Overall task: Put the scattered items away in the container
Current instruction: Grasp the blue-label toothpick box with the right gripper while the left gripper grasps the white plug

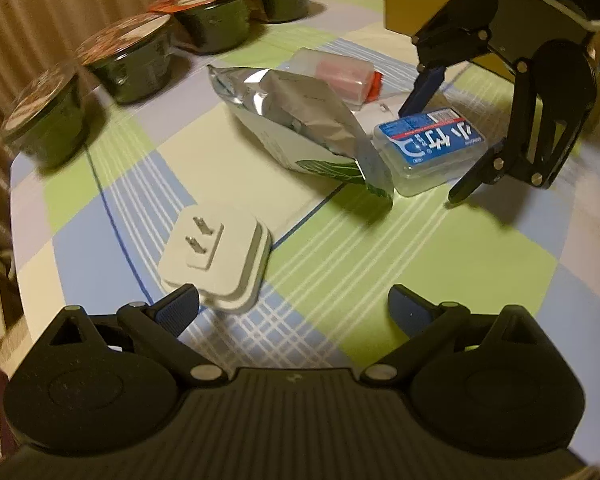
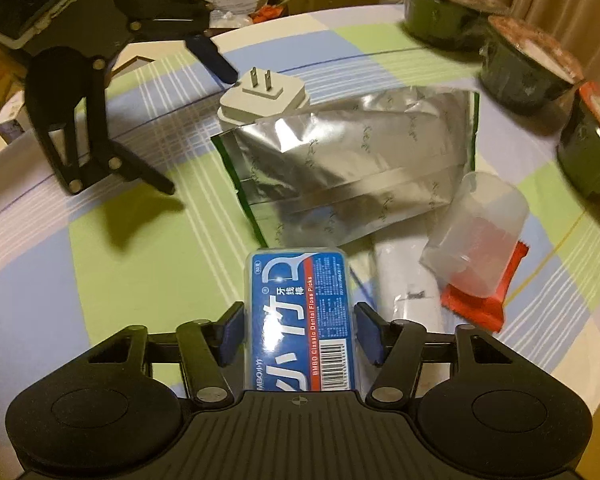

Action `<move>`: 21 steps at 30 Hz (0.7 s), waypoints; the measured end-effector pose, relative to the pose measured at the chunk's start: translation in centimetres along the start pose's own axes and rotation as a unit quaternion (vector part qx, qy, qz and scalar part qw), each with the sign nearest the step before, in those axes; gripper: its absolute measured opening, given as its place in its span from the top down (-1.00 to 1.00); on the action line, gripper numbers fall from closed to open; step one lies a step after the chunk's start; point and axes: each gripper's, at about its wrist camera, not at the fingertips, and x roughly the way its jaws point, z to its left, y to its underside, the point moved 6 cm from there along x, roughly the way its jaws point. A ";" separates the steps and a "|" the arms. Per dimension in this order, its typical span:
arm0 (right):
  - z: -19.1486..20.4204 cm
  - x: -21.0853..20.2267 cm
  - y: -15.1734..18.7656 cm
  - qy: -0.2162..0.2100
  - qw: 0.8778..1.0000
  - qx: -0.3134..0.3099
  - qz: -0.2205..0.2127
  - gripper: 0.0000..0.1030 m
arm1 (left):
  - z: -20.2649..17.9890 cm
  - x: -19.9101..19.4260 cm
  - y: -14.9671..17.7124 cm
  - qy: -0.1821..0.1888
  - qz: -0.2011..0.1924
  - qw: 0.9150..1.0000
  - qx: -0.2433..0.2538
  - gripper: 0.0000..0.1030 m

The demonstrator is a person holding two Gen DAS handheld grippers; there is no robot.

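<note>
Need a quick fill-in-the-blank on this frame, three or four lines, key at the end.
1. The right gripper has its pads on either side of the ____ floss pick box.
2. The left gripper stands ____, holding nothing.
3. The white plug adapter lies with its ____ prongs facing up.
4. The floss pick box lies beside a ____ foil pouch.

Missing words: blue; open; two; silver

The blue label of the clear floss pick box [image 2: 300, 316] reads "BMBO Classic Dental Floss Picks" along a red stripe, beside large white Chinese characters and a barcode. The same label [image 1: 432, 140] shows its large characters, fine print unreadable.
</note>
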 end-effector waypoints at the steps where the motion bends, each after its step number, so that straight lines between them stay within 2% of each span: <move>1: 0.1 -0.1 0.1 -0.001 1.000 0.005 0.001 -0.16 | 0.1 0.2 -0.1 0.002 0.002 1.000 0.006 -0.92; 15: 3.8 -1.4 2.3 -0.022 1.000 0.007 0.010 -0.16 | 4.0 2.6 -2.3 0.006 -0.002 1.000 0.016 -0.89; 18: 4.1 -1.7 2.7 -0.021 1.000 0.012 0.011 -0.16 | 4.7 3.4 -2.6 0.018 0.013 1.000 0.013 -0.66; 19: 4.1 -1.7 2.8 -0.021 1.000 0.014 0.011 -0.16 | 4.8 3.7 -2.5 0.021 0.019 1.000 0.013 -0.49; 21: 4.1 -1.8 2.9 -0.019 1.000 0.017 0.012 -0.16 | 4.9 3.9 -2.4 0.023 0.028 0.999 0.015 -0.40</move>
